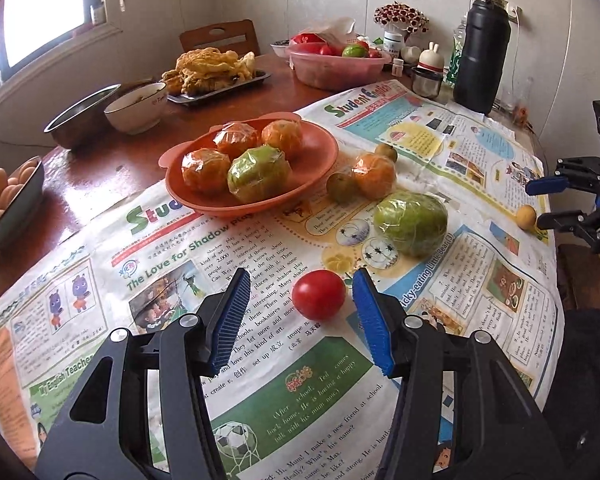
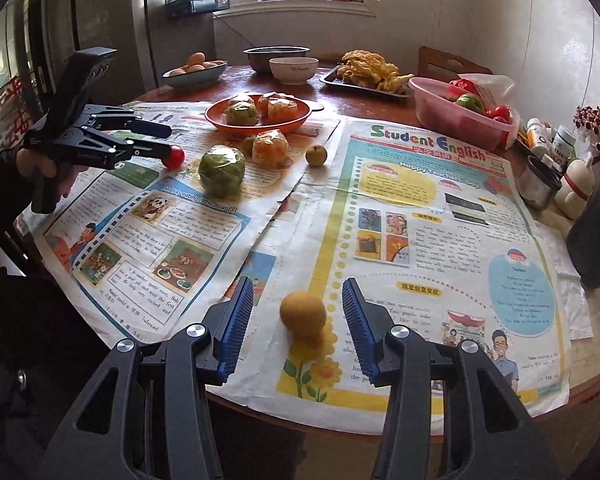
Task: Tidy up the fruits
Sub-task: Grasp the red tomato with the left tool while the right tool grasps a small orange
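An orange plate [image 1: 320,160] holds three wrapped oranges and a wrapped green fruit [image 1: 259,174]. On the newspaper lie a red tomato [image 1: 318,294], a big wrapped green fruit [image 1: 411,223], a wrapped orange [image 1: 374,175] and two small green-brown fruits. My left gripper [image 1: 304,286] is open, its pads either side of the tomato. My right gripper [image 2: 298,298] is open around a small yellow-orange fruit [image 2: 302,314], which also shows in the left wrist view [image 1: 526,216]. The plate [image 2: 296,122] and tomato [image 2: 173,157] show in the right wrist view.
A pink tub [image 1: 336,66] of tomatoes, a black flask [image 1: 481,54], a tray of fried food [image 1: 216,70], two bowls [image 1: 136,106] and a bowl of eggs [image 1: 10,196] stand around the table's far side. Small bottles and a jar [image 2: 540,182] crowd the right edge.
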{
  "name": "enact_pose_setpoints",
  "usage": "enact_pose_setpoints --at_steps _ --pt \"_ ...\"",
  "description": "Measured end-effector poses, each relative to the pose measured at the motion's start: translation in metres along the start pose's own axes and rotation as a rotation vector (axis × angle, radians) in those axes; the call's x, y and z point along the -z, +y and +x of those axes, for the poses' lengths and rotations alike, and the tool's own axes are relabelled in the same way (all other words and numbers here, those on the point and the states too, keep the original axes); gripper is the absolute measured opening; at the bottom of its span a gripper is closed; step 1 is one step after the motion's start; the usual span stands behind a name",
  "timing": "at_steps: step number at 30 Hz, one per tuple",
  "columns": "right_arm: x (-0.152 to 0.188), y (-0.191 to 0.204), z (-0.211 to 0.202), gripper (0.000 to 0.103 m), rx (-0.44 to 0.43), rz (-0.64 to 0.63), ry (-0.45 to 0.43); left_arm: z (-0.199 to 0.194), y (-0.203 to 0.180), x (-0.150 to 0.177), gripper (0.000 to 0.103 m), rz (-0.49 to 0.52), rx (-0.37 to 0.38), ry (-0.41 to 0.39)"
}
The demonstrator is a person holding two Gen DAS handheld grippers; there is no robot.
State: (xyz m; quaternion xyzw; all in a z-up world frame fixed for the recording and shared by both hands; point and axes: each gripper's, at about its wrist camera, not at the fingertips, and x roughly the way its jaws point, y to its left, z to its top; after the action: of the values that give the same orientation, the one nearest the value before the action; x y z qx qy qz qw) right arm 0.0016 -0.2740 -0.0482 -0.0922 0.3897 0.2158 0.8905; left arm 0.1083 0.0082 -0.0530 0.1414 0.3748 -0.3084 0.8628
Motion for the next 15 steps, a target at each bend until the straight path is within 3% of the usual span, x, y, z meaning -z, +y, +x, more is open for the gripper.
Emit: enact_pose_setpoints --at_steps 10,15 --pt "0.007 0.001 0.014 0.045 -0.028 0.014 0.026 0.010 0.003 -0.005 0.045 0.014 0.011 0.034" --pt "0.010 -0.001 0.018 0.045 -0.041 0.027 0.025 0.013 -0.001 -0.005 0.037 0.028 0.032 0.055"
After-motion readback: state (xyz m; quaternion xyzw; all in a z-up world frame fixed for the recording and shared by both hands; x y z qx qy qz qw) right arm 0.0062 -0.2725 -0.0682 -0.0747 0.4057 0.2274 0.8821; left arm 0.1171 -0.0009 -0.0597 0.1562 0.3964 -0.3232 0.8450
